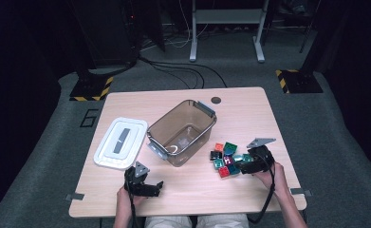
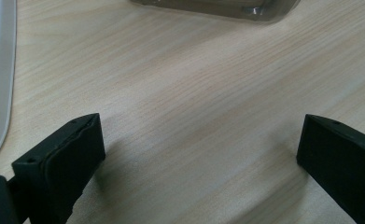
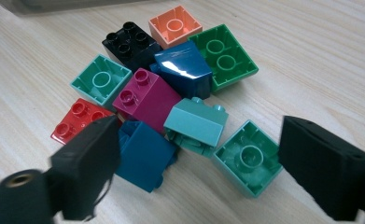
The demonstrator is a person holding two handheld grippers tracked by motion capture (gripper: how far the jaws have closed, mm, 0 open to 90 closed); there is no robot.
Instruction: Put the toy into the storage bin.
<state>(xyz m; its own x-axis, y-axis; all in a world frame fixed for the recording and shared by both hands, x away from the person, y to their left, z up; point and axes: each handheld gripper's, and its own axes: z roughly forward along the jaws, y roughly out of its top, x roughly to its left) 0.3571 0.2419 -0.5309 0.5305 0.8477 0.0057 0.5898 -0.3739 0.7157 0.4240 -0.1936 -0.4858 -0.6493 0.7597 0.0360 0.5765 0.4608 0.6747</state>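
The right gripper [image 3: 196, 154] hangs low over a heap of toy bricks [image 1: 228, 159] near the right front of the table [image 1: 249, 107], its jaws standing apart with nothing pressed between them; in the right gripper view they straddle the near edge of the heap, where a dark blue brick [image 3: 145, 154], a pale teal sloped brick [image 3: 195, 123] and an upturned green brick [image 3: 248, 158] lie between and just ahead of the pads. Behind these sit a magenta brick [image 3: 147, 98], a red one [image 3: 77, 120], a black one [image 3: 129, 44] and others, touching or overlapping. The left gripper [image 2: 201, 154] rests over bare wood at the left front, jaws wide and empty, with the corner of a white lid [image 1: 120, 142] at one side and the clear bin [image 1: 183, 133] beyond it. The bin stands open in the middle of the table, between lid and bricks, and looks empty of bricks. The step in hand appears to be the pick of a first brick for the bin. The next move likely calls for settling on one brick, lowering the pads to either side of it, and closing without dragging its neighbours along.
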